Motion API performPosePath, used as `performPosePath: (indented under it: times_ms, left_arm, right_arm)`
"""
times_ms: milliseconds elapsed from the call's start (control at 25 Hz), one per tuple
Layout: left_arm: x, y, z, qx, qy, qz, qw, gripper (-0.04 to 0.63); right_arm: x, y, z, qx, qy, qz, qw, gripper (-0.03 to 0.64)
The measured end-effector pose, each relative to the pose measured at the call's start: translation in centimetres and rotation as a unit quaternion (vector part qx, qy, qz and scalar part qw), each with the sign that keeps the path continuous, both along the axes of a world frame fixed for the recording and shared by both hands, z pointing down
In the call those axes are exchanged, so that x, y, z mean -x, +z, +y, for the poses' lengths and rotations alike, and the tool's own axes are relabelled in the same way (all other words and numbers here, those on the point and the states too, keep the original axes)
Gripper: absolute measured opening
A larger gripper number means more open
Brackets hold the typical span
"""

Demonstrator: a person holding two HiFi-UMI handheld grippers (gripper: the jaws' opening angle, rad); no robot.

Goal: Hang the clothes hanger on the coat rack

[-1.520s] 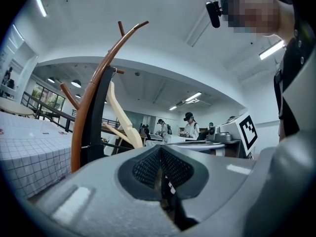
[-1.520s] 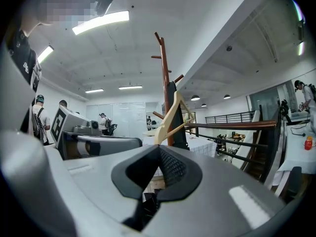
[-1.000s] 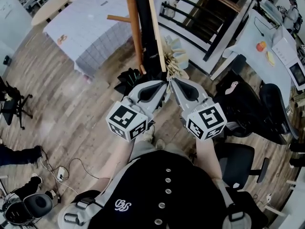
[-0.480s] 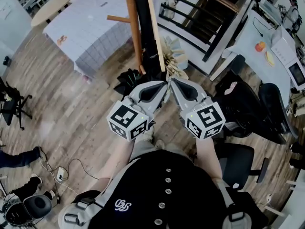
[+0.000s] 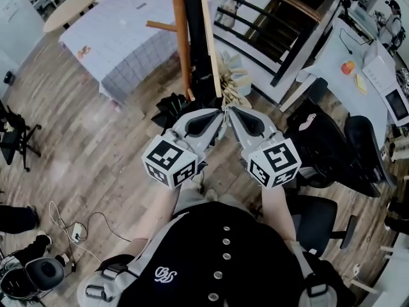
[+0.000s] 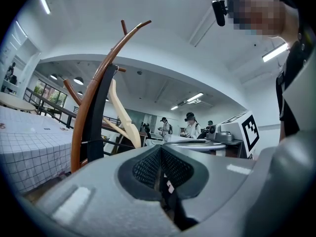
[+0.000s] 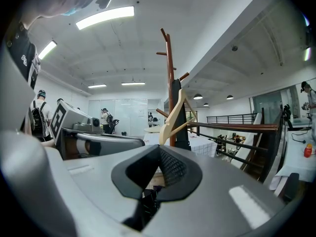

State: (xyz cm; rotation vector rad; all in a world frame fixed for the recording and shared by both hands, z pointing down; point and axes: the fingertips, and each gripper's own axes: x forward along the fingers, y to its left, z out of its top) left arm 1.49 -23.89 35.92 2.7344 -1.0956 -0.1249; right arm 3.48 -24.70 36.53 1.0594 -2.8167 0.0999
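The coat rack (image 5: pixel 181 37) is a brown wooden pole with curved pegs, standing straight ahead of me; it also shows in the left gripper view (image 6: pixel 91 107) and the right gripper view (image 7: pixel 170 78). A pale wooden clothes hanger (image 6: pixel 121 115) rests up against the rack, beside a black upright part (image 5: pixel 195 43); the hanger (image 7: pixel 173 115) is apart from both grippers. My left gripper (image 5: pixel 220 115) and right gripper (image 5: pixel 229 112) sit side by side just short of the rack's foot. Both are shut with nothing between the jaws (image 6: pixel 160 149) (image 7: pixel 159 149).
A table with a checked cloth (image 5: pixel 121 37) stands left of the rack and a dark railing (image 5: pixel 268 24) right of it. Black office chairs (image 5: pixel 332 139) crowd the right side. A bundle of pale wooden pieces (image 5: pixel 233 78) lies at the rack's base. Cables (image 5: pixel 77 229) trail at lower left.
Both grippers have kept still. A person's foot at the lower left edge of the head view has drawn back.
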Motion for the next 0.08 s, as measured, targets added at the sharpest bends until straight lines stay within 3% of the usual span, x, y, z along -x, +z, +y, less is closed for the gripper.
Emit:
performPosePath:
  times_ms: [80]
  left_arm:
    - [-0.01,-0.11,-0.01,0.001,0.002,0.003,1.0,0.0]
  right_arm:
    - [-0.03,-0.09,-0.09,0.001,0.002,-0.003,1.0,-0.002]
